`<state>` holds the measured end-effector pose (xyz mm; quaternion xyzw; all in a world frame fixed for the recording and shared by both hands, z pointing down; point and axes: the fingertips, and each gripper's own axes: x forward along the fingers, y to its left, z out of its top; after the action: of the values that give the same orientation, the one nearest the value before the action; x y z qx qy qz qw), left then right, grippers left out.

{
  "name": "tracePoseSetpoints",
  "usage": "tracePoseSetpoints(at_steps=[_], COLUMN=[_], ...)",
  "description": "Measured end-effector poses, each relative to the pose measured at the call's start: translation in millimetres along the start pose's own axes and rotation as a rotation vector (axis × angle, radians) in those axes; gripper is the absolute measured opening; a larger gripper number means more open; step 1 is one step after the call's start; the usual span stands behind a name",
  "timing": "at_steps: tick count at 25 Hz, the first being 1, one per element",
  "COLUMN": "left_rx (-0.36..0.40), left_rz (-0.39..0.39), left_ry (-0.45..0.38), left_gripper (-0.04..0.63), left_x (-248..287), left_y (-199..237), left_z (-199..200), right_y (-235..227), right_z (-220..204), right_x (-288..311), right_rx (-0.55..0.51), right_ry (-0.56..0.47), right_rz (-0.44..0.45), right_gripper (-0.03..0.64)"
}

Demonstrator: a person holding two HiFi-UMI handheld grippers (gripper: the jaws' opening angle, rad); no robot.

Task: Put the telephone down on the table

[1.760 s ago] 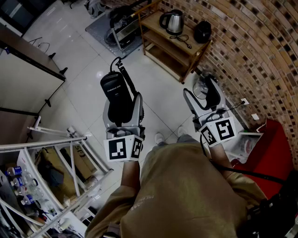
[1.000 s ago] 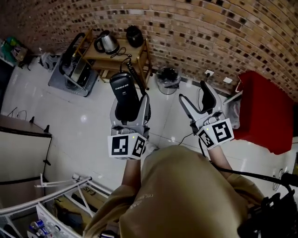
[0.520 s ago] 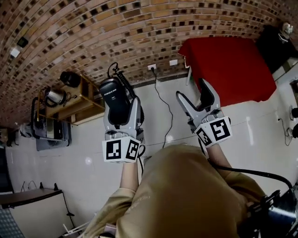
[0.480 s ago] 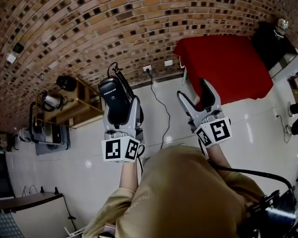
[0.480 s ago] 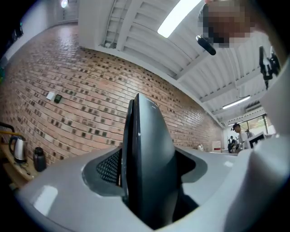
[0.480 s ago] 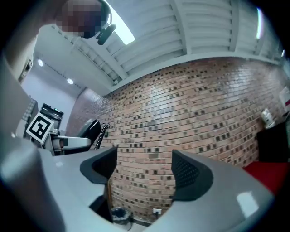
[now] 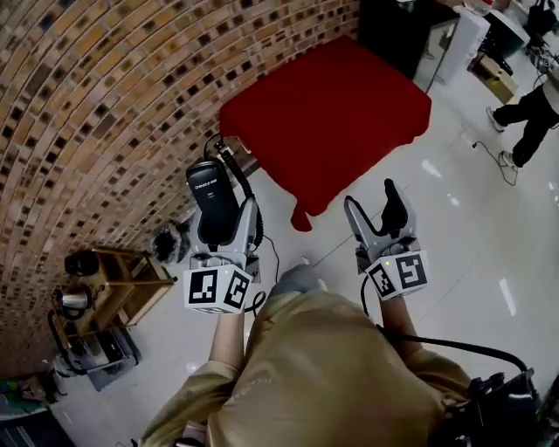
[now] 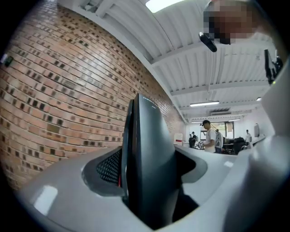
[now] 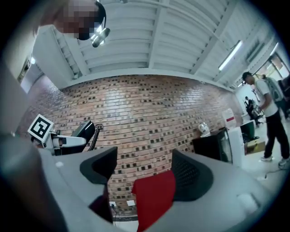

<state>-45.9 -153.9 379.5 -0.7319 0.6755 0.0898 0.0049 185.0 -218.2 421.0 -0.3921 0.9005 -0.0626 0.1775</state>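
Observation:
A black telephone handset with a coiled cord stands upright in my left gripper, which is shut on it. In the left gripper view the handset fills the gap between both jaws. The table under a red cloth lies ahead of both grippers, up and to the right of the handset. My right gripper hangs open over the white floor with nothing in it. In the right gripper view the red table shows between the open jaws, and the handset is at the left.
A brick wall runs along the left. A wooden shelf with a kettle stands at the lower left. A black cabinet is behind the table. A person's legs show at the top right on the white floor.
The whole view has swung round: the red table moved from the upper right to straight ahead, and the shelf slid to the lower left. Both grippers keep their pose, the handset still held.

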Motion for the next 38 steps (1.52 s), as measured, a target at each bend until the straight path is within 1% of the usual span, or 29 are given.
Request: tracePoseSetpoints(at_steps=[2,4,7,10,11,13,15,17,19,21,24,27,31,35,37,38], left_rx=[0.002,-0.002,-0.004,-0.029,-0.041,-0.073,-0.095,-0.09,-0.089,-0.092,-0.085,-0.078,-0.068,-0.048,-0.066,-0.09], left_rz=[-0.079,-0.134,-0.193,-0.238,-0.244,-0.243,-0.246,-0.244,-0.219,-0.171,-0.105,-0.046,0.085,0.171,0.223,0.258], left_ry=[0.024,0.033,0.03,0.028,0.029,0.04,0.053,0.06,0.059,0.066,0.074,0.078,0.085,0.081,0.111,0.142], left_gripper=[0.322,0.322,0.322,0.322,0.322,0.322,0.322,0.322,0.322,0.322,0.322,0.322,0.322,0.322,0.323,0.324], left_x=[32,64,114,169,187,225,262,299,335,361,387,404,421,450,461,466], left_y=[-33,-60,-88,-103,-103,-94,-87,-81,-73,-61,-46,-29,-1,8,14,21], left_z=[-17,-33,-56,-81,-87,-99,-111,-128,-143,-158,-175,-183,-190,-195,-208,-223], right_y=[-37,-71,-123,-180,-194,-212,-227,-248,-270,-286,-309,-325,-338,-353,-354,-355], right_z=[-3,-3,-4,-12,-14,-16,-14,-18,-24,-32,-54,-74,-92,-106,-104,-105], right_x=[-22,-35,-41,-27,-15,19,59,102,146,179,213,245,302,361,387,400], right_rx=[0.0,-0.013,-0.039,-0.041,-0.043,-0.057,-0.072,-0.085,-0.093,-0.086,-0.041,0.001,0.041,0.077,0.055,0.04], right_ry=[-0.013,-0.015,-0.024,-0.019,-0.009,0.015,0.035,0.06,0.08,0.086,0.103,0.139,0.165,0.21,0.213,0.218], right_rz=[-0.072,-0.121,-0.18,-0.24,-0.245,-0.229,-0.188,-0.136,-0.081,-0.034,0.004,0.049,0.167,0.286,0.358,0.395], right_gripper=[0.367,0.367,0.367,0.367,0.367,0.367,0.367,0.366,0.367,0.367,0.367,0.367,0.367,0.367,0.365,0.365])
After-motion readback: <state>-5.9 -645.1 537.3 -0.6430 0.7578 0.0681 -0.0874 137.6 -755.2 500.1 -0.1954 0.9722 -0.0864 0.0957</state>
